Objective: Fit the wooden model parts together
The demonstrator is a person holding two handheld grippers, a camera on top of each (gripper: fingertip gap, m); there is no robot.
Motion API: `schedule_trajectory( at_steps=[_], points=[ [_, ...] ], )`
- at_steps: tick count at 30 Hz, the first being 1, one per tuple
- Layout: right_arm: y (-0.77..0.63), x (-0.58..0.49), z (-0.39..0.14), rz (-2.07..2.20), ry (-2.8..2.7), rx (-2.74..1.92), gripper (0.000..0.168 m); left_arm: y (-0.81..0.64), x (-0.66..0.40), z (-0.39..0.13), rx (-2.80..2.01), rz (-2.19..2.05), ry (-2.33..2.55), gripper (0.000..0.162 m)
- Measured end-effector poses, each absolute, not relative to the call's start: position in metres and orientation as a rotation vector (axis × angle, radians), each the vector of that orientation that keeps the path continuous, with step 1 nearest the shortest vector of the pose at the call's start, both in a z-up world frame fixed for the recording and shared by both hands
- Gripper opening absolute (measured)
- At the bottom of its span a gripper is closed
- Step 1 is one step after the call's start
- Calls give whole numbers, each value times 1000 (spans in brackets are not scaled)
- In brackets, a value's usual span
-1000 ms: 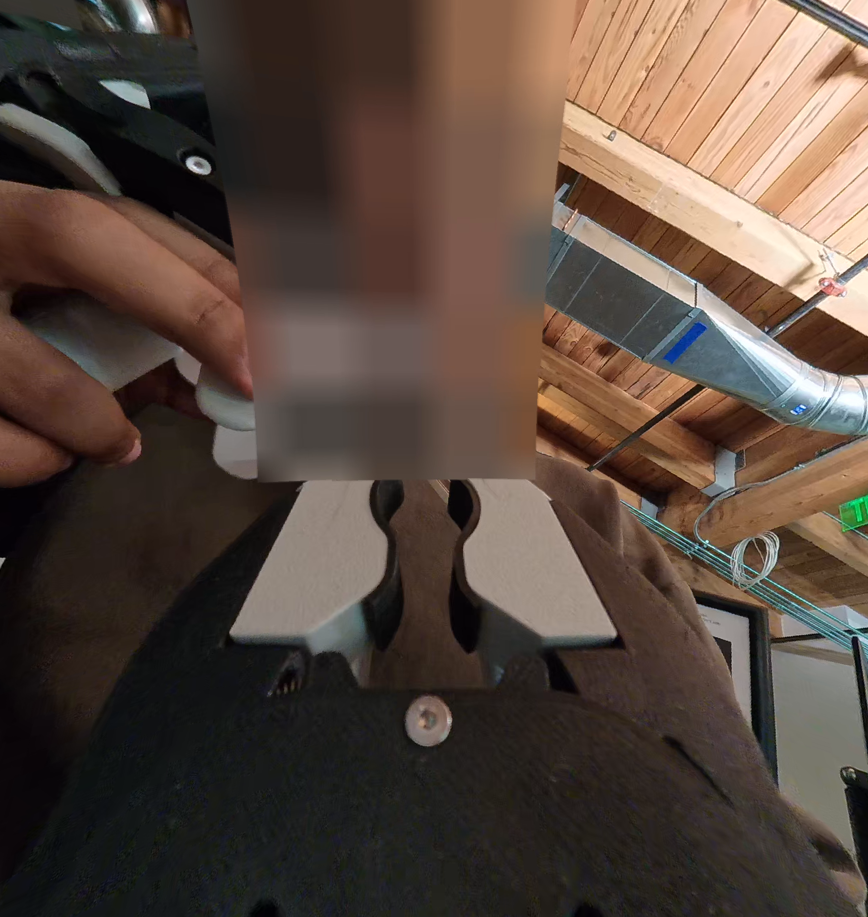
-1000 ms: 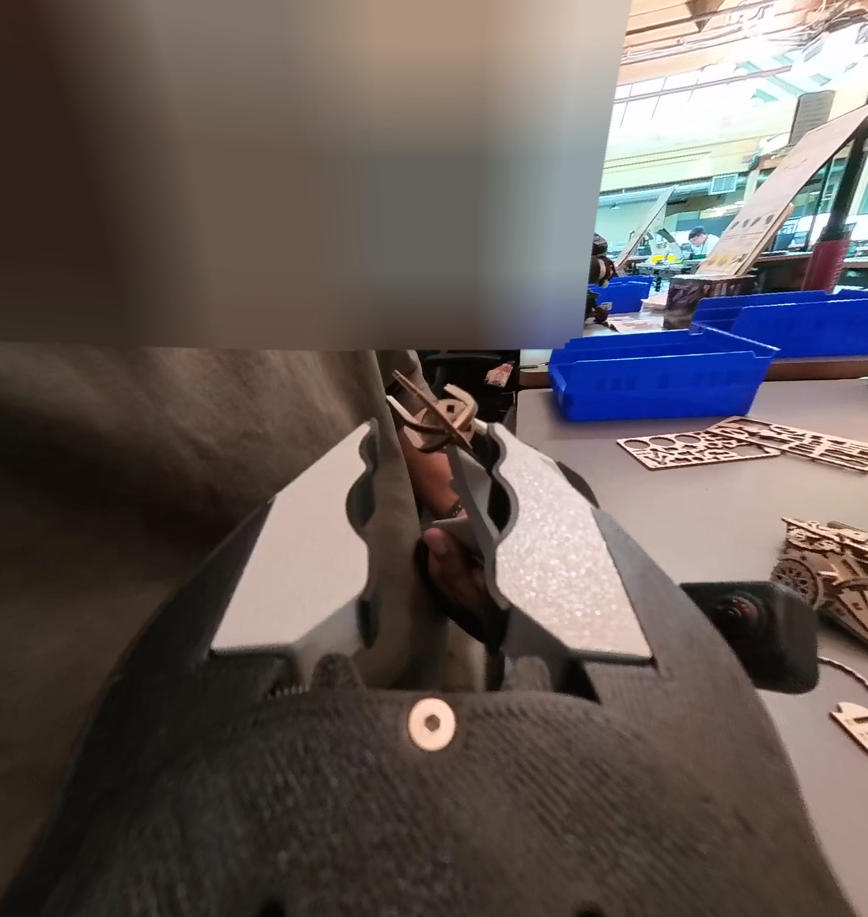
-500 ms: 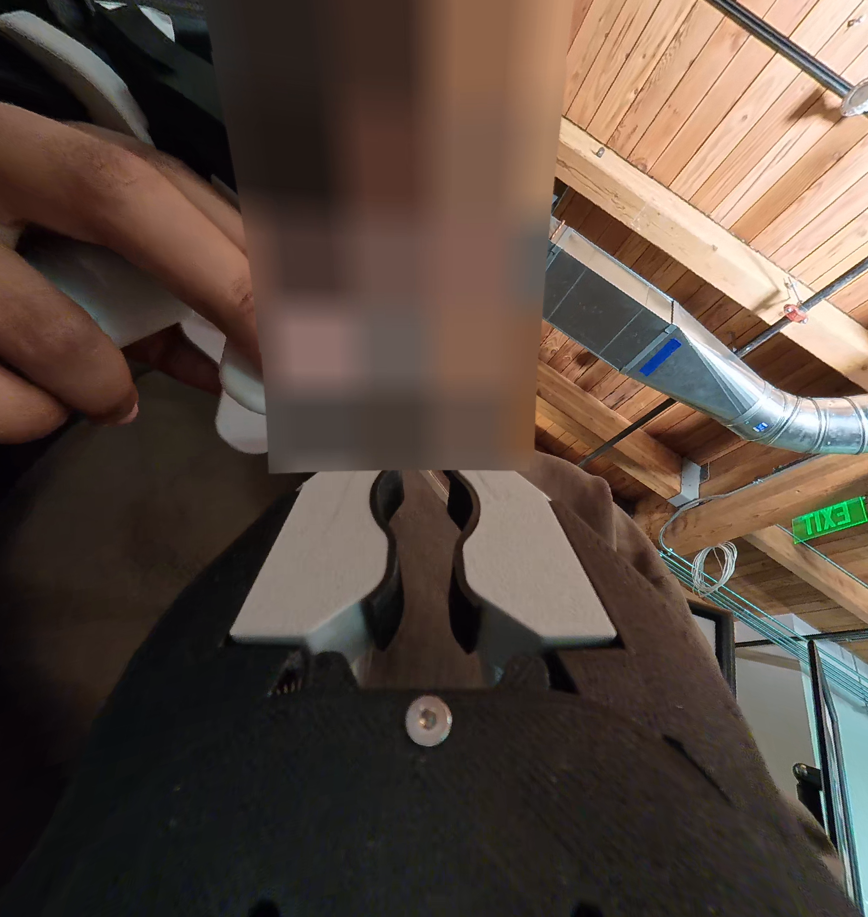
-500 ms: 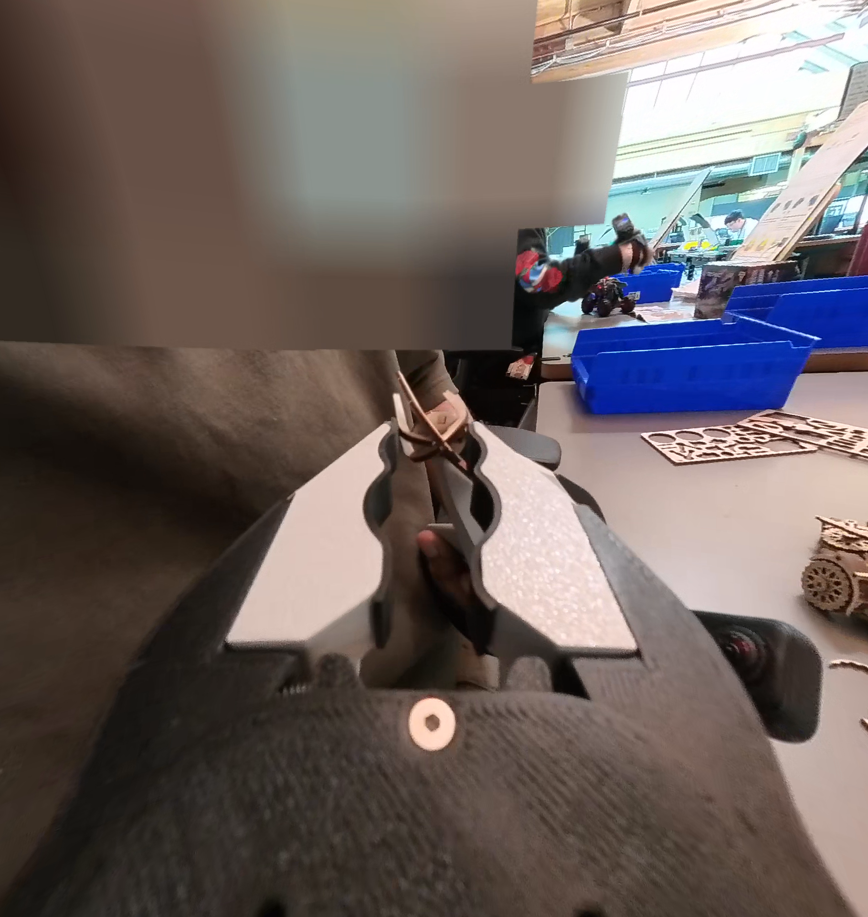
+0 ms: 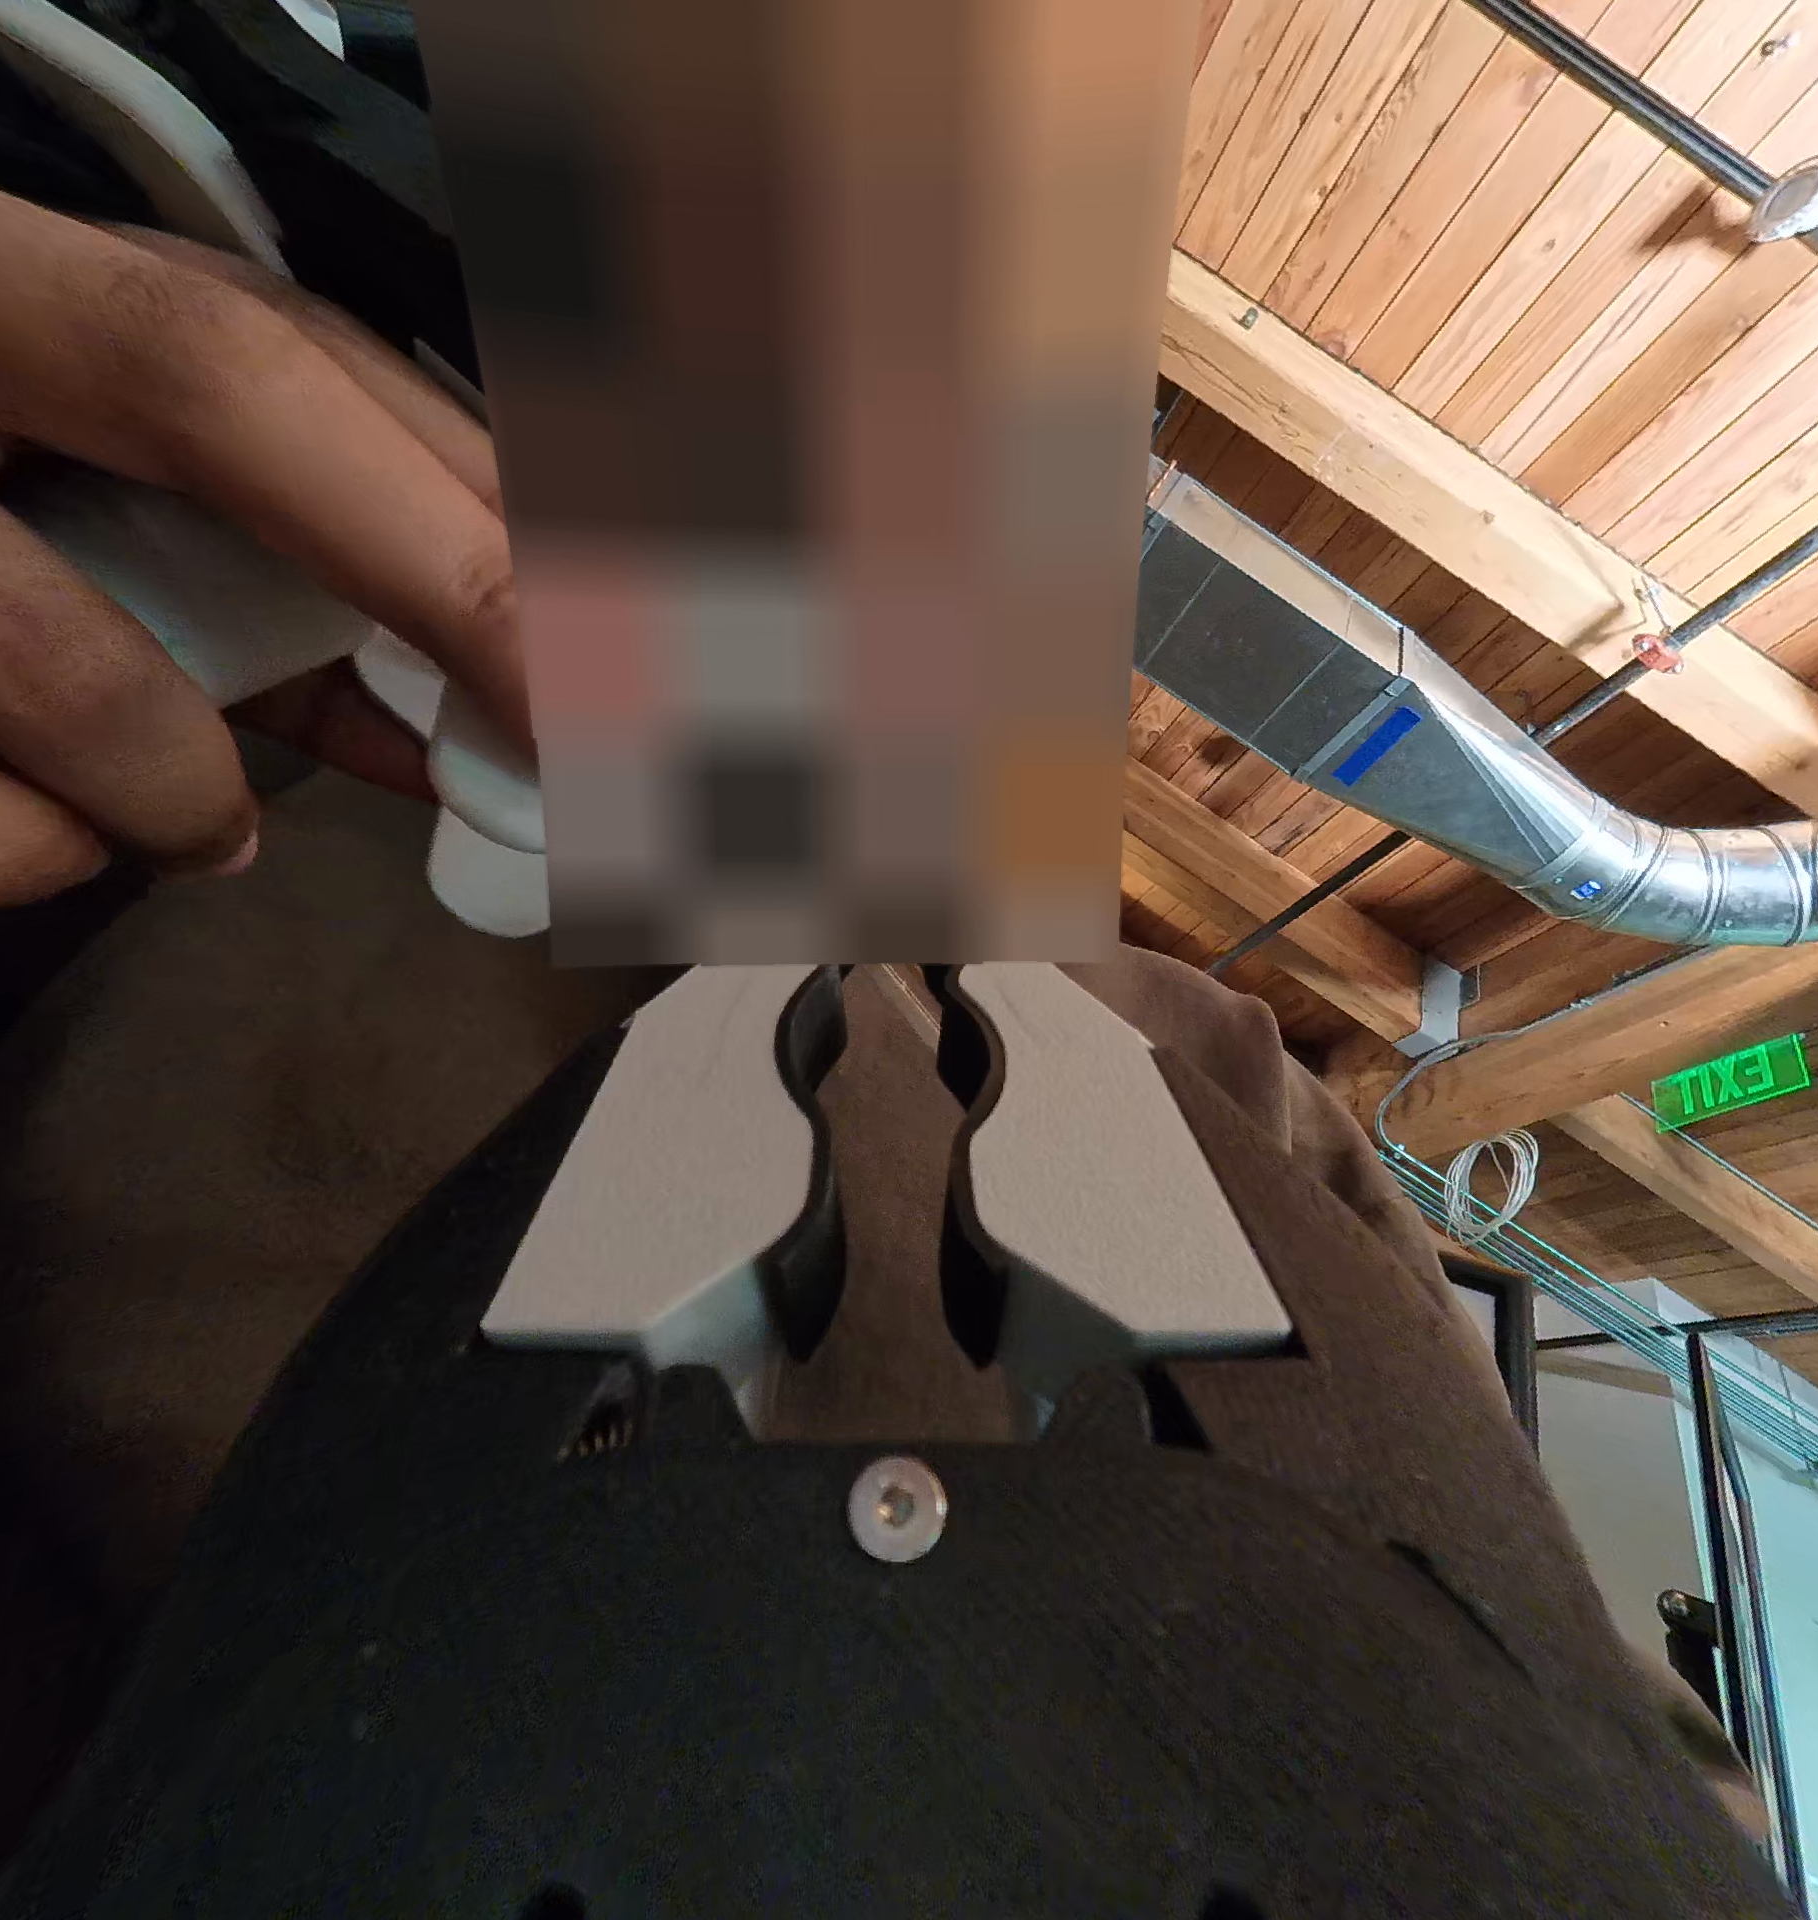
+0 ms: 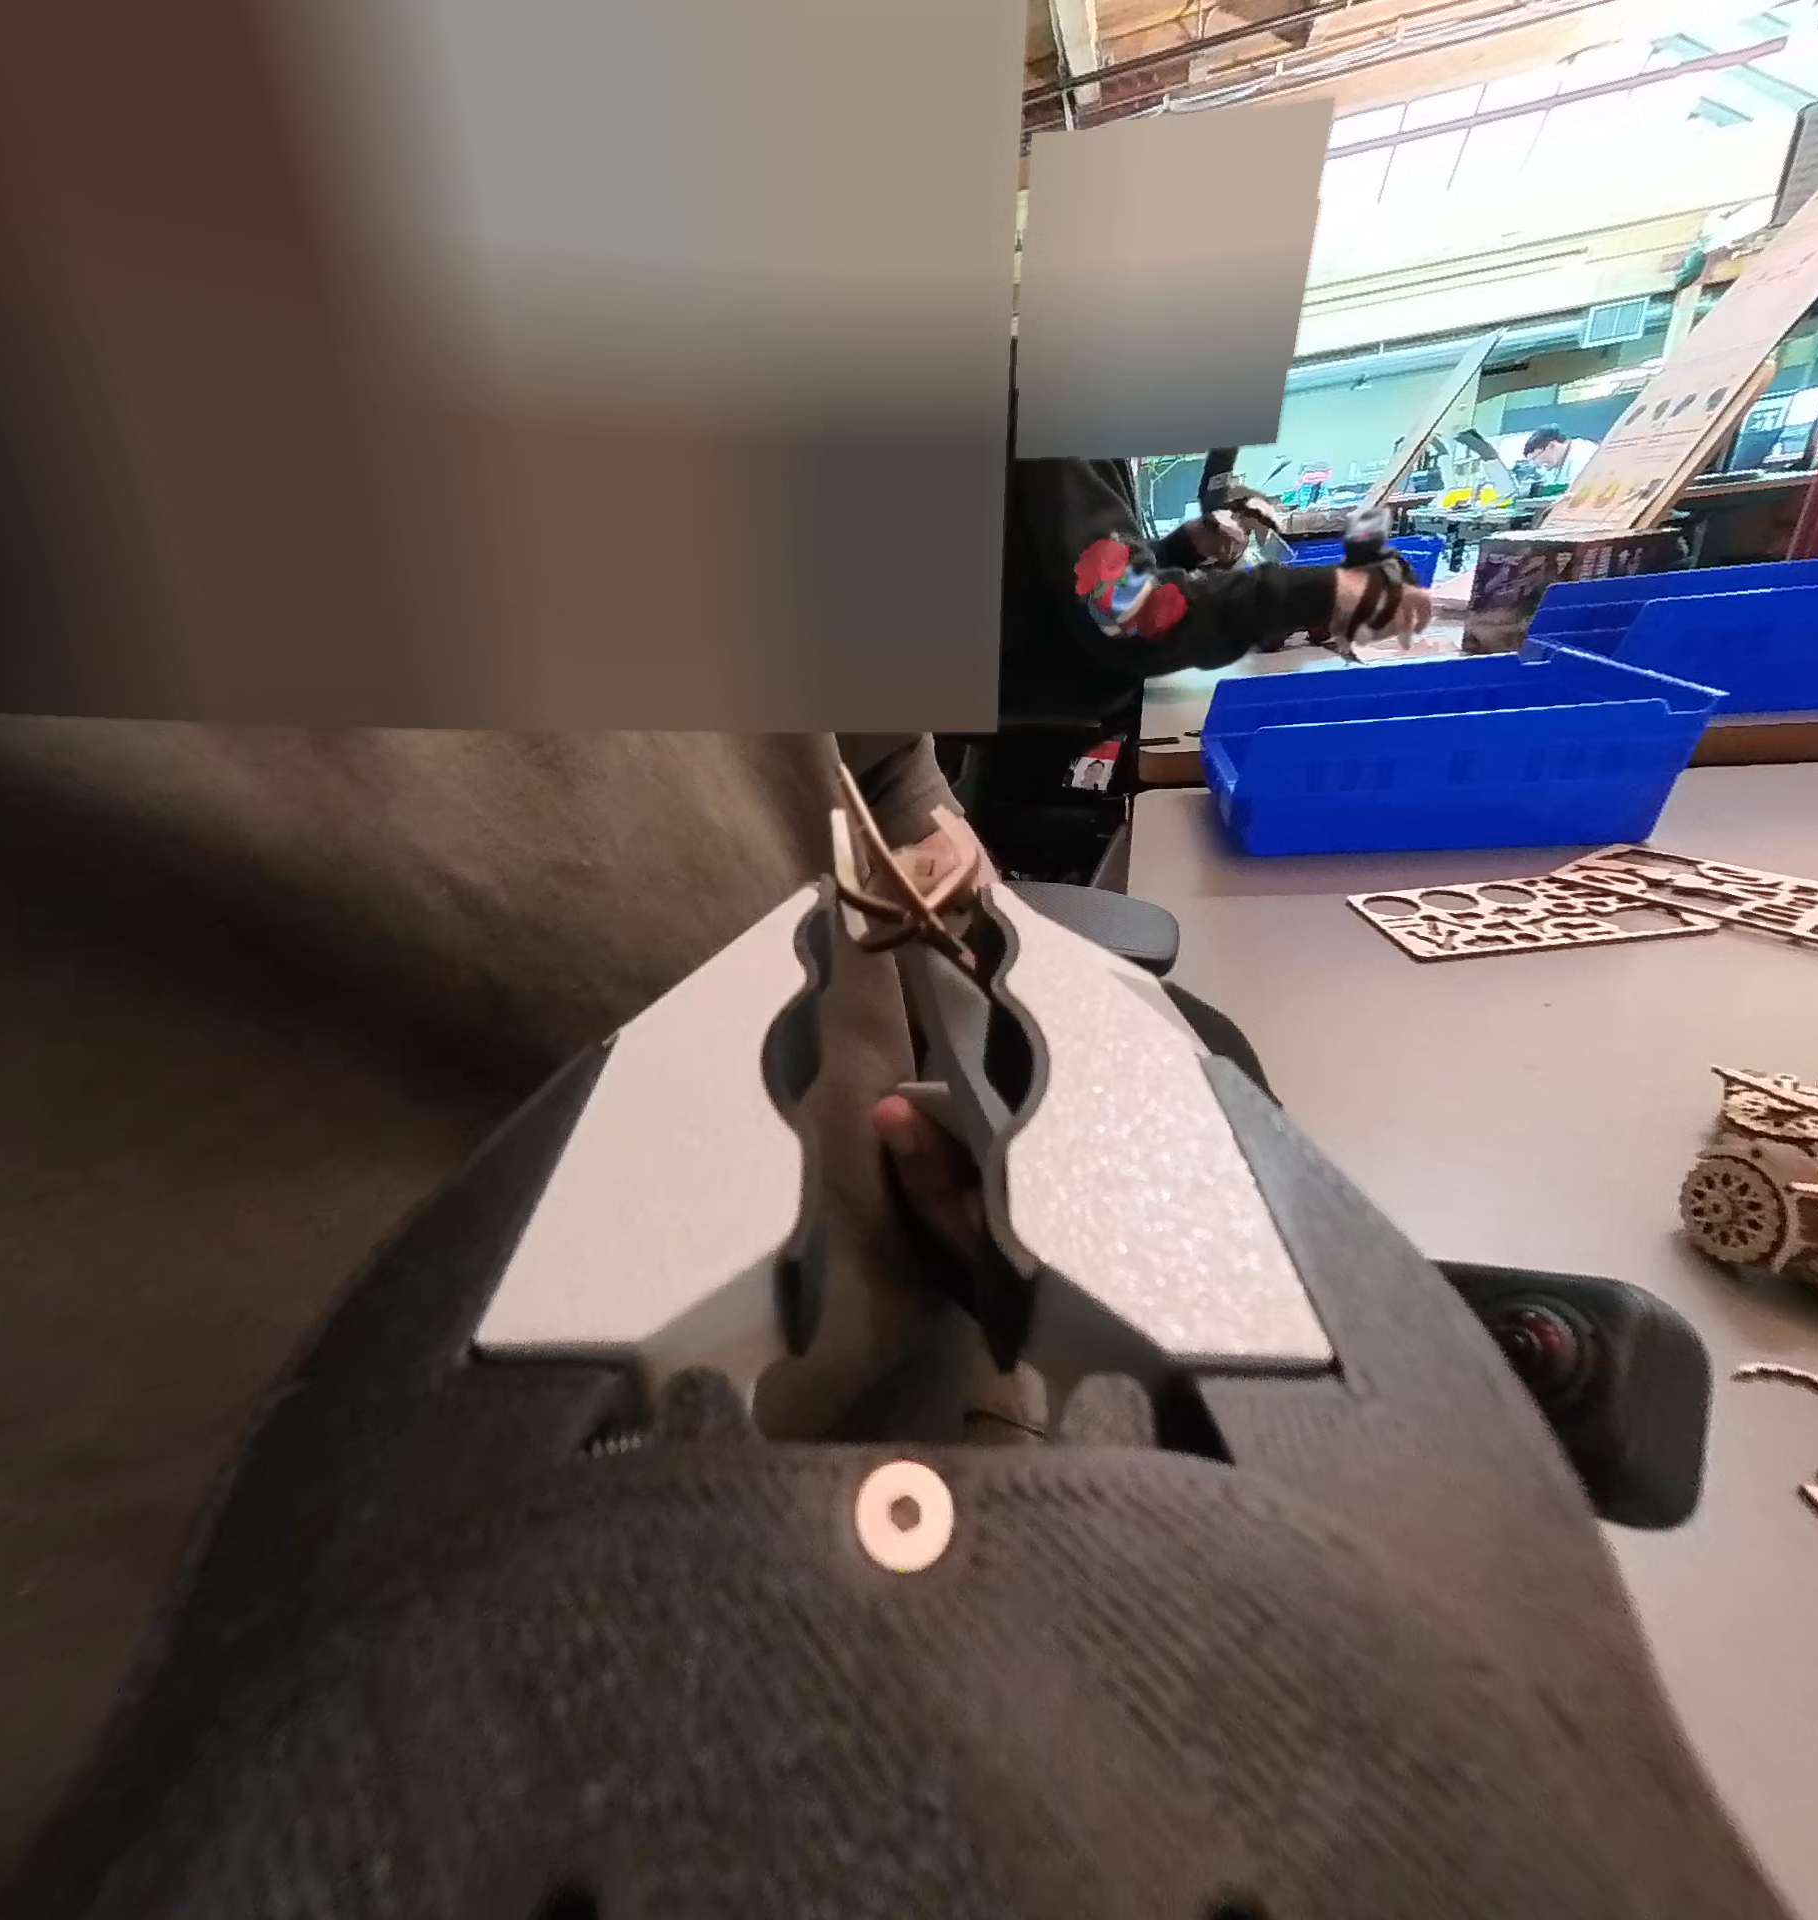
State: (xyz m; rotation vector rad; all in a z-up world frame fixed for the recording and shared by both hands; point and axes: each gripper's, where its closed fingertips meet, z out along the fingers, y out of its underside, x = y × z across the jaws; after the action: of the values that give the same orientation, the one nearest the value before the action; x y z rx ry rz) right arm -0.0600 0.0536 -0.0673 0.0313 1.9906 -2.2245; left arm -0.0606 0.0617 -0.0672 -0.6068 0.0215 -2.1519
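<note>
Narrowed since a second ago, the right gripper (image 6: pixel 910 914) now has its jaws pinched at the tips on the small wooden part (image 6: pixel 900 883), held up against the brown shirt (image 6: pixel 365 987), well off the worktop (image 6: pixel 1507 1039). Beyond the part lie the cut-out sheet (image 6: pixel 1528 920) and the built model (image 6: pixel 1788 1184). Left gripper (image 5: pixel 889 987): jaws slightly apart, empty, pointed at the ceiling. Judged stage: part secured, mating not begun.
</note>
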Motion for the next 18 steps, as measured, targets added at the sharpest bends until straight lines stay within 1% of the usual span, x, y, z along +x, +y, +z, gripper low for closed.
schedule_trajectory(
  at_steps=[1, 18],
  points=[
    [55, -60, -66, -2224, 1979, 28, 25, 61, -59, -67, -608, -2153, 26, 11],
    [58, -47, -70, -2149, 1951, -45, 17, 60, -50, -69, -629, -2178, 47, 11]
  ],
)
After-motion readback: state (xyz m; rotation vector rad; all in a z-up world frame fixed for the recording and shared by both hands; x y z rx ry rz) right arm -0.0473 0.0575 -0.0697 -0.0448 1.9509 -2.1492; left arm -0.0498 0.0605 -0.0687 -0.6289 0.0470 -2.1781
